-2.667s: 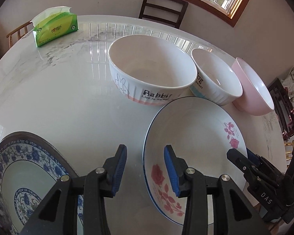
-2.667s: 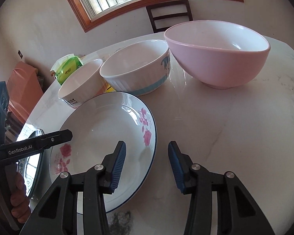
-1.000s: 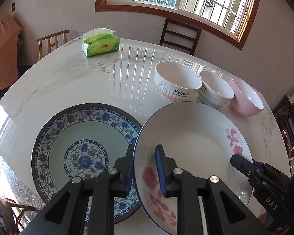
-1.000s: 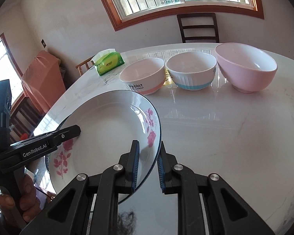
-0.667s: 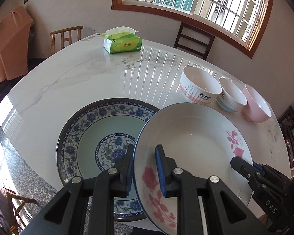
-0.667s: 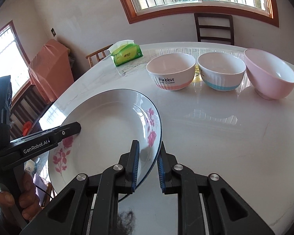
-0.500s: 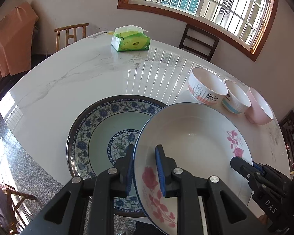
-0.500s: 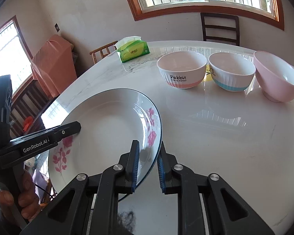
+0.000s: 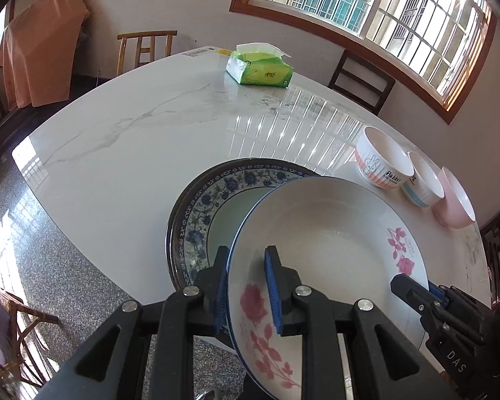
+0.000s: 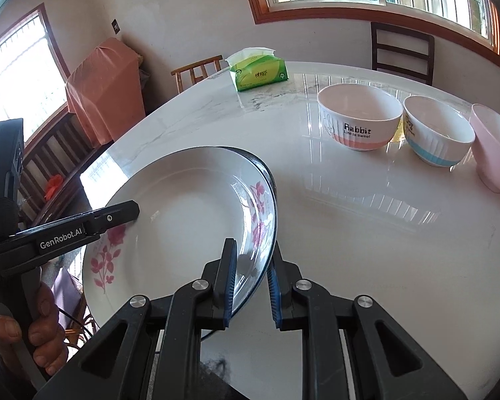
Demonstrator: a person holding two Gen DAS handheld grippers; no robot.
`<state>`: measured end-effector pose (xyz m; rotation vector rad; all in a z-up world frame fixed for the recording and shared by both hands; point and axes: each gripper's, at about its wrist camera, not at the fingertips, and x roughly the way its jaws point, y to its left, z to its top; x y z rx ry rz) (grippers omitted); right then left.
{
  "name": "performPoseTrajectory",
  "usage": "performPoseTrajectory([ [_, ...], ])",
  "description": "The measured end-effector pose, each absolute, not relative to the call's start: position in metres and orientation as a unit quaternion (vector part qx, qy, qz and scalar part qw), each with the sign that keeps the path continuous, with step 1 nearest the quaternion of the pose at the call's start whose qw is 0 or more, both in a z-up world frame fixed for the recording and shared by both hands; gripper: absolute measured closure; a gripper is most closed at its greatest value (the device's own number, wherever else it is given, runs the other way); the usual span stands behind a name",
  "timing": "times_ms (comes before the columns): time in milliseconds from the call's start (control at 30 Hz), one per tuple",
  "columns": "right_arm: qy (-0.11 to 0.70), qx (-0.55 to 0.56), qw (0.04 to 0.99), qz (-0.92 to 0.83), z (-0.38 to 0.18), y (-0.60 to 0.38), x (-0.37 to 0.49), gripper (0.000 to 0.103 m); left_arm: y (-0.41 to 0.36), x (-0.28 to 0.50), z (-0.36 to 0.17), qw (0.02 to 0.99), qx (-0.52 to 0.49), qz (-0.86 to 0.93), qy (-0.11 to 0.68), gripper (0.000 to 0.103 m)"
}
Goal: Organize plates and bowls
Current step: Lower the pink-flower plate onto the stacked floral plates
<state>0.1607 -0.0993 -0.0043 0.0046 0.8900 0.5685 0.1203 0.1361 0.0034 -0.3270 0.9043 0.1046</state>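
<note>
Both grippers hold a white plate with pink roses (image 9: pixel 330 243) (image 10: pixel 186 213) in the air. My left gripper (image 9: pixel 246 286) is shut on its near left rim, and my right gripper (image 10: pixel 251 276) is shut on its right rim. The plate hangs over the right part of a blue-patterned plate (image 9: pixel 203 206), which lies on the marble table (image 9: pixel 133 146) and shows only as a dark edge (image 10: pixel 266 170) in the right wrist view. A "Rabbit" bowl (image 9: pixel 381 161) (image 10: pixel 360 121), a blue-banded bowl (image 9: pixel 421 185) (image 10: pixel 436 131) and a pink bowl (image 9: pixel 455 198) (image 10: pixel 495 150) stand in a row at the far right.
A green tissue pack (image 9: pixel 258 68) (image 10: pixel 258 70) lies at the table's far side. Wooden chairs (image 9: pixel 145 48) stand around the table, and an orange cloth (image 10: pixel 105 86) covers furniture at the wall. A person's hand (image 10: pixel 33 330) grips the left tool's handle.
The rose plate, held by both grippers, has moved left across the table and now covers more of the blue-patterned plate. Both grips are unchanged.
</note>
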Motion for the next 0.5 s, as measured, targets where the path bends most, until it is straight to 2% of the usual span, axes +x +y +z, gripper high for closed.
performPoseTrajectory([
  [500,0.426,-0.008,0.86,0.28,-0.009,-0.08,0.169,0.085,0.156,0.131,-0.002,0.881,-0.167,0.067,0.438,0.081],
])
